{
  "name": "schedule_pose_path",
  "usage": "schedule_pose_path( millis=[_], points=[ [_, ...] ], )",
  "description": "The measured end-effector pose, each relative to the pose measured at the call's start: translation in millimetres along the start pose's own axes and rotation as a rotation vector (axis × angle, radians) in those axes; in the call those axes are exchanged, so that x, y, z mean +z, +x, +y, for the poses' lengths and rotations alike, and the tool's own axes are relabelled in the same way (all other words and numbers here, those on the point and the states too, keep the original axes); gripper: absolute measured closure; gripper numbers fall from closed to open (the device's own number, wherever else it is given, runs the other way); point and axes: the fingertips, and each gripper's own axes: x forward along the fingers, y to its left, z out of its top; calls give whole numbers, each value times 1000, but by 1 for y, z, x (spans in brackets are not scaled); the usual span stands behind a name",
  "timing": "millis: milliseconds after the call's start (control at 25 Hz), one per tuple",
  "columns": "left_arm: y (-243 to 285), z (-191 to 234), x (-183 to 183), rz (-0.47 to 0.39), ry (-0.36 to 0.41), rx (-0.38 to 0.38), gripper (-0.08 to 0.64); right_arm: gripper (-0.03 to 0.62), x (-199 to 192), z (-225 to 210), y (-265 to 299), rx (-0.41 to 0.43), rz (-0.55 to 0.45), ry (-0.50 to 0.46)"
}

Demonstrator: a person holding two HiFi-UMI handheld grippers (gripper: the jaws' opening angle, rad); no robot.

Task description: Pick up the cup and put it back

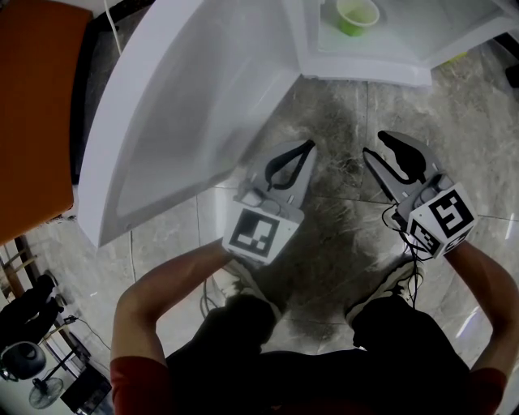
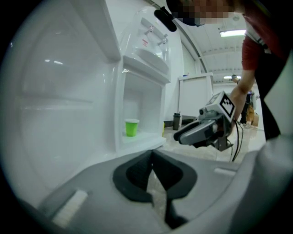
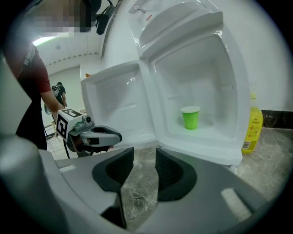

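A green cup [image 1: 357, 15] stands upright on the shelf inside the open white cabinet [image 1: 365, 69] of a water dispenser; it also shows in the left gripper view [image 2: 132, 127] and the right gripper view [image 3: 190, 117]. Both grippers hang low over the marble floor, well short of the cup. My left gripper [image 1: 306, 147] [image 2: 152, 153] has its jaws together at the tips, with nothing held. My right gripper [image 1: 375, 143] [image 3: 144, 157] has a gap between its pads, and only floor shows through it. Each gripper also appears in the other's view: the right one [image 2: 201, 130], the left one [image 3: 91, 135].
The cabinet door [image 1: 178, 105] is swung wide open to the left, just beyond the left gripper. A yellow bottle [image 3: 253, 123] stands on the floor right of the cabinet. An orange panel [image 1: 32, 105] lies far left. The person's feet are below the grippers.
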Motion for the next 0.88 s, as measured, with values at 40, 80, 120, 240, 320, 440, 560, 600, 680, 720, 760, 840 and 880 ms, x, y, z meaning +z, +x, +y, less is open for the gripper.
schedule_pose_path(
  millis=[40, 80, 120, 240, 320, 440, 560, 600, 680, 720, 760, 840, 880],
  points=[
    [0, 0, 0, -2, 1, -2, 560, 450, 0, 1, 0, 3, -1, 0],
    [0, -1, 1, -3, 2, -4, 560, 462, 0, 1, 0, 7, 0, 1],
    [0, -1, 1, -4, 2, -5, 560, 473, 0, 2, 1, 9, 1, 1],
    [1, -2, -1, 1, 0, -7, 560, 505, -1, 4, 1, 16, 4, -2],
    [1, -2, -1, 2, -3, -7, 560, 520, -1, 4, 1, 19, 4, -2],
    [2, -2, 0, -3, -1, -8, 560, 553, 0, 6, 2, 28, 2, -5],
    [2, -3, 0, -4, -1, -11, 560, 571, -1, 8, 2, 33, 7, -7],
    [1, -3, 0, -3, -2, -12, 560, 580, -1, 8, 2, 35, 7, -5],
    [1, -3, 0, -2, -7, -11, 560, 592, -2, 9, 3, 39, 10, 2],
    [2, -2, 0, -3, -7, -10, 560, 592, -3, 9, 3, 42, 11, 3],
    [2, -2, 0, -4, -7, -10, 560, 592, -3, 10, 3, 45, 11, 2],
    [2, -2, 0, -1, -7, -9, 560, 592, -4, 10, 3, 45, 12, 0],
    [2, -2, -1, -1, -6, -9, 560, 592, -4, 9, 3, 43, 14, 0]
  ],
)
